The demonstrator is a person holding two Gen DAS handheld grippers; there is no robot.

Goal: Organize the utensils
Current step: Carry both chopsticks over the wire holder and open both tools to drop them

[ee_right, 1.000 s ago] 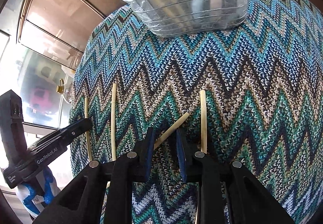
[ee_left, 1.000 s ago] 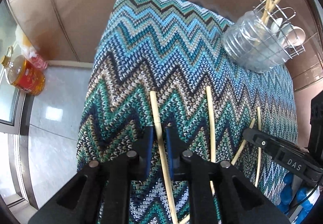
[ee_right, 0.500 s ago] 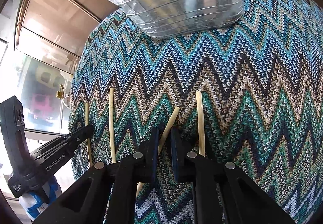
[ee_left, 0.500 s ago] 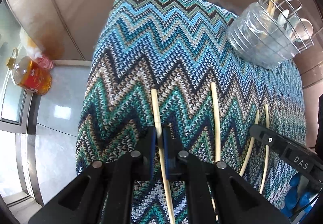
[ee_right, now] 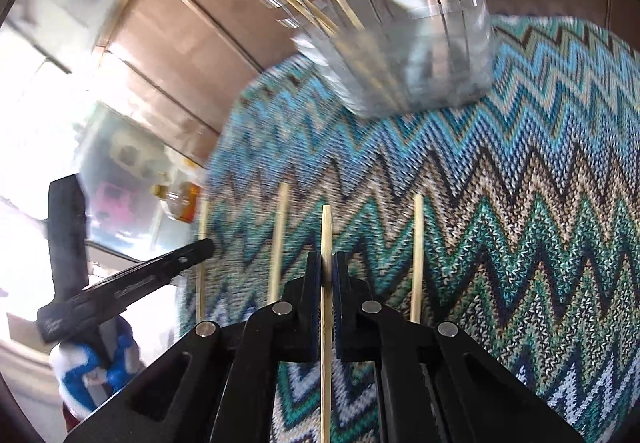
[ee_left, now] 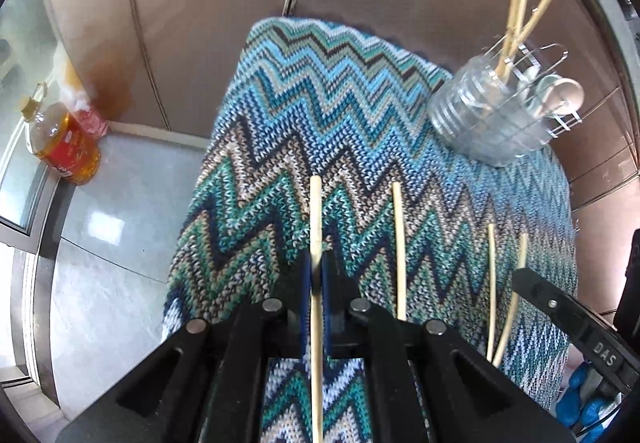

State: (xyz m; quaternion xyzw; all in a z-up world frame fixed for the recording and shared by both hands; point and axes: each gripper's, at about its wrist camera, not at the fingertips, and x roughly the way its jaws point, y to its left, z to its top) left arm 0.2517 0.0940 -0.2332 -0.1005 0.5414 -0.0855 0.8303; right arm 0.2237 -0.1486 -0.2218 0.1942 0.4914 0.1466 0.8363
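While both of my tools are loaded, what matters now is where the utensil caddy (ee_left: 506, 115) sits relative to each. My left gripper (ee_left: 316, 275) is pinched tight on a bamboo chopstick (ee_left: 316, 219), which runs straight forward between the blue pads, its tip sticking out ahead over the zigzag knitted cloth (ee_left: 320, 103). My right gripper (ee_right: 327, 275) is likewise clamped on a second chopstick (ee_right: 326, 235), also lined up with the fingers and pointing forward.

From the left wrist view the caddy, a wire frame with a clear ribbed liner, stands at the far right end of the cloth, well apart from my left tool and off to its right; it already holds upright chopsticks (ee_left: 516, 27) and what look like spoons. From the right wrist view the same caddy (ee_right: 408, 55) looms ahead and slightly right, blurred, so I judge the right hand nearer to it and the one to drop first.

Each held stick lies roughly level, so I expect to have to tip it upright before it enters the caddy's open top. Loose chopsticks remain on the cloth: one (ee_left: 399, 251) just right of my left tool, and one (ee_right: 417, 255) just right of my right tool.
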